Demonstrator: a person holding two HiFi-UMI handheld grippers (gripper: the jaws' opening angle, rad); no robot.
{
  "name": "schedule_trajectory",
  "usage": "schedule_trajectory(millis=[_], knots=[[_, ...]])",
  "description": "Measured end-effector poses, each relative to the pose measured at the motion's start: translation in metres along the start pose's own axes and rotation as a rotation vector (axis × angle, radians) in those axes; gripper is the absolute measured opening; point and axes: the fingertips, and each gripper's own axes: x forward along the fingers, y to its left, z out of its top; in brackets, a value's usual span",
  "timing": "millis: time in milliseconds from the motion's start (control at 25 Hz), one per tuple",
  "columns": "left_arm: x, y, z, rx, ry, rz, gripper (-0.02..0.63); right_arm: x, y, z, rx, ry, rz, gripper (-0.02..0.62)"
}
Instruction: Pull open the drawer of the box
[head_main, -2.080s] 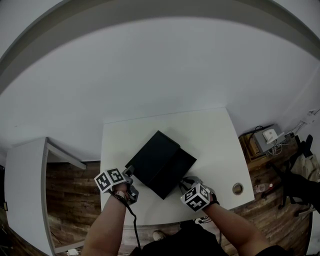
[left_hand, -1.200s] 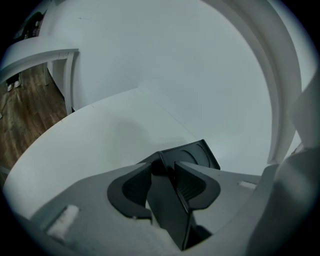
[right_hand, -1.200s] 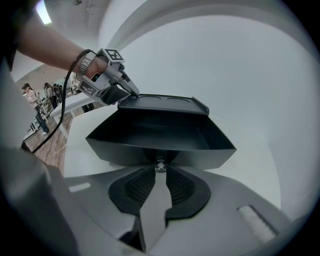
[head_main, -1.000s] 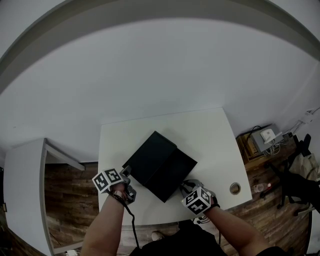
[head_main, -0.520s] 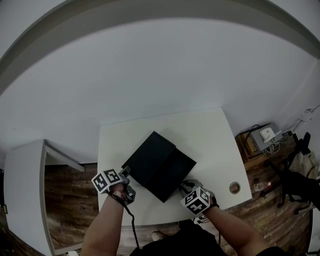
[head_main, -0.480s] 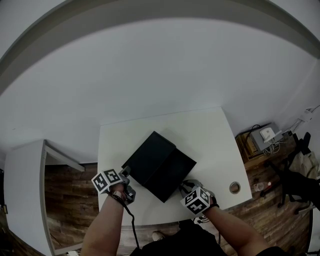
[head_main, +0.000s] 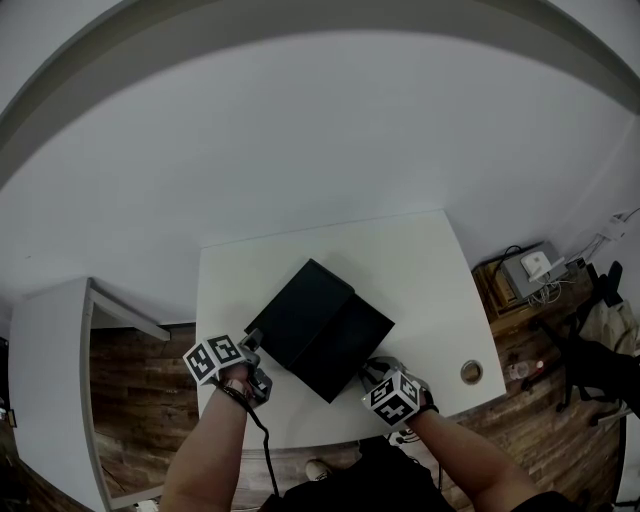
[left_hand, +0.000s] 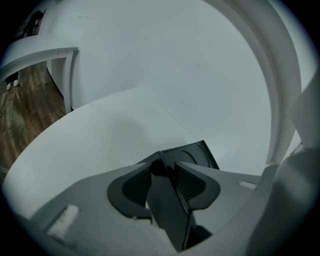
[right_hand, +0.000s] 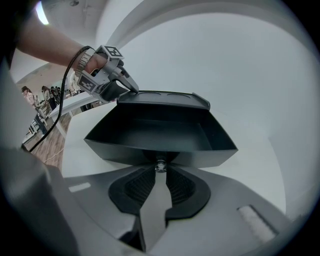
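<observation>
My left gripper (left_hand: 167, 172) jaws clamped on the near left corner of the flat black box (head_main: 300, 312) on the white table (head_main: 425, 265), its open-topped black drawer (head_main: 348, 348) slid out toward me, my right gripper (right_hand: 160, 174) jaws pinched narrow on its small metal knob (right_hand: 160, 165).

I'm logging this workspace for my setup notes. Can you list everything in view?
table: one, white, under everything
box: one, black, mid-table, set diagonally
drawer: one, black, pulled out toward the person, looks empty
knob: one, silver, on the drawer front
cable hole: one, round, table's near right corner
side desk: one, white, left of the table
floor: brown wood
left gripper: grey, clamped on the box's corner
right gripper: grey, clamped on the knob
</observation>
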Motion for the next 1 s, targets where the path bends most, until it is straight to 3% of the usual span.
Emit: schedule_trajectory(millis=[280,560,680,760,840,1000], knots=[[-0.002,-0.004,0.001,-0.057,-0.045,-0.087,0.16,-0.008,0.001,-0.003,0.036,-0.01,0.011,0.083],[-0.02,0.001,0.001,-0.06,-0.066,-0.153,0.153,-0.029,0.008,-0.015,0.07,-0.024,-0.002,0.074],[-0.032,0.004,-0.007,-0.062,-0.059,-0.177,0.152,-0.043,0.008,-0.014,0.11,-0.061,-0.036,0.014],[-0.042,0.005,-0.015,-0.055,-0.05,-0.199,0.114,-0.053,0.009,-0.011,0.172,-0.097,-0.042,0.005],[-0.054,0.007,-0.022,-0.044,-0.048,-0.226,0.008,-0.063,0.01,-0.008,0.26,-0.137,-0.038,0.005],[-0.081,0.004,-0.04,-0.028,-0.03,-0.305,0.006,-0.086,0.013,-0.003,0.477,-0.237,0.004,0.005]])
